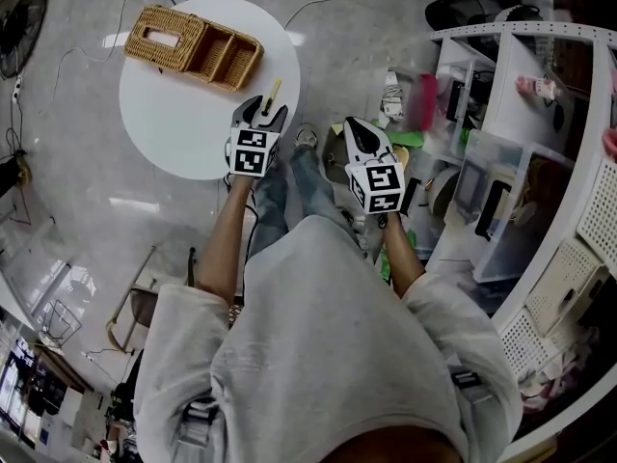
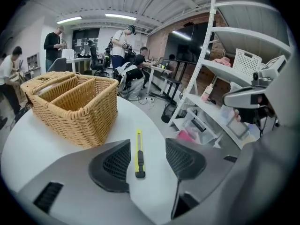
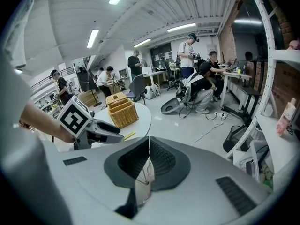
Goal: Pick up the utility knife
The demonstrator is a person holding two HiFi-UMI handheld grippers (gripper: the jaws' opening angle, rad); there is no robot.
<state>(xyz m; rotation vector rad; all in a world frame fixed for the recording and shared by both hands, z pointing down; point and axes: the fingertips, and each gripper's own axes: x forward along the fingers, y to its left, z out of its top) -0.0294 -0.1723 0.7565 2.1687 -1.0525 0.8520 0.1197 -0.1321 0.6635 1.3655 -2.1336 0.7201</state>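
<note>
A yellow and black utility knife (image 2: pixel 139 153) lies flat on the round white table (image 2: pixel 42 149), close to its edge and pointing away from me. My left gripper (image 2: pixel 147 146) hangs low over it, open wide, with the knife's handle between the two jaws and neither pad touching it. From the head view the knife (image 1: pixel 273 93) pokes out just past the left gripper (image 1: pixel 258 116). My right gripper (image 1: pixel 362 138) is off the table to the right, over the floor. It (image 3: pixel 149 149) is shut with nothing in it.
A wicker basket (image 2: pixel 70 107) with compartments stands on the table (image 1: pixel 174 114), left of the knife. White shelving (image 1: pixel 540 162) with bins curves along the right. Several people work at desks in the background (image 2: pixel 124 46). Cables run across the floor.
</note>
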